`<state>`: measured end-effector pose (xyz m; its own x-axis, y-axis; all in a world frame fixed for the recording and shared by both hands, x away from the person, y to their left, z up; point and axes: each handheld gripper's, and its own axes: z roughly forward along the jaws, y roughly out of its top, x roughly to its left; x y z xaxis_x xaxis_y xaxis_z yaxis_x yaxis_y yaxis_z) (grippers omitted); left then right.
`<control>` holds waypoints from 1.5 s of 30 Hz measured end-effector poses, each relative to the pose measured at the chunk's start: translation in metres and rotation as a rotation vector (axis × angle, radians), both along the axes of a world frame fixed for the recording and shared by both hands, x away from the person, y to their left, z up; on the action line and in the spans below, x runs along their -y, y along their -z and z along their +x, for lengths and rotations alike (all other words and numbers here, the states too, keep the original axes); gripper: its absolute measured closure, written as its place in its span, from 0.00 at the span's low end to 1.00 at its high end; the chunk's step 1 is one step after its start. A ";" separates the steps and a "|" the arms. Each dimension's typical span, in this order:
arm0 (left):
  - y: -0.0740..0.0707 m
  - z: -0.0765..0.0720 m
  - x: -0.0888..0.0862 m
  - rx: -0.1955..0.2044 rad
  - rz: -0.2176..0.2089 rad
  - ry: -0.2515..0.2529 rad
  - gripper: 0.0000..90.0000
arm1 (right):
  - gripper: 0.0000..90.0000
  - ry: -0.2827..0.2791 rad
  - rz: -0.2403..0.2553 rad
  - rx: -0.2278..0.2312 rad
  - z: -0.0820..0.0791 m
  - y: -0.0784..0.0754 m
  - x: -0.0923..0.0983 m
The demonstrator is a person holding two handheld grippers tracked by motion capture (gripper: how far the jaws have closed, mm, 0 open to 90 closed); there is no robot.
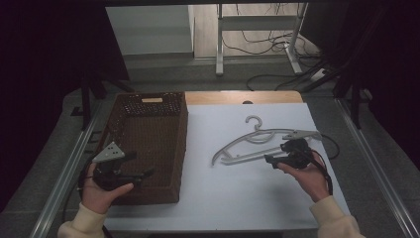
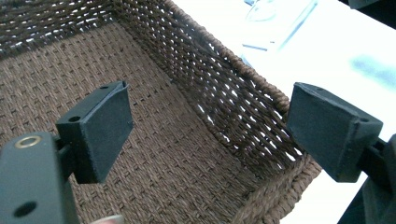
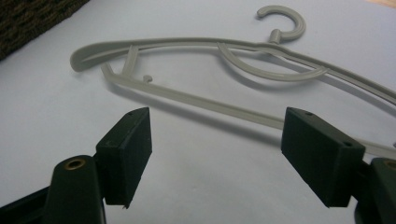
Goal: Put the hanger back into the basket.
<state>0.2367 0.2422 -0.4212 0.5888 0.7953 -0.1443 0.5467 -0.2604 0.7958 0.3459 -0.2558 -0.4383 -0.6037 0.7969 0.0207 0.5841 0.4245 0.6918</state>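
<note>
Left gripper [image 1: 136,166]: held over the near end of the basket, jaws wide apart with nothing between them — probably waiting to take or steady whatever comes over.
Right gripper [image 1: 280,153]: jaws spread and empty, low over the sheet just short of the hanger, apparently lined up to close on its lower bar.
Hanger [image 1: 257,141]: pale plastic, lying flat on the white sheet to the right of the basket, hook pointing away from the person.
Basket [image 1: 181,148]: brown woven, empty as far as its floor shows.
Table [image 1: 233,198]: white sheet over wood.
Hard to make out: the hanger's right arm — the right gripper covers its end in the high view.
</note>
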 end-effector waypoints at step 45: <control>0.002 0.001 -0.001 -0.009 0.007 -0.003 0.16 | 0.65 0.086 -0.029 -0.289 0.097 0.020 -0.018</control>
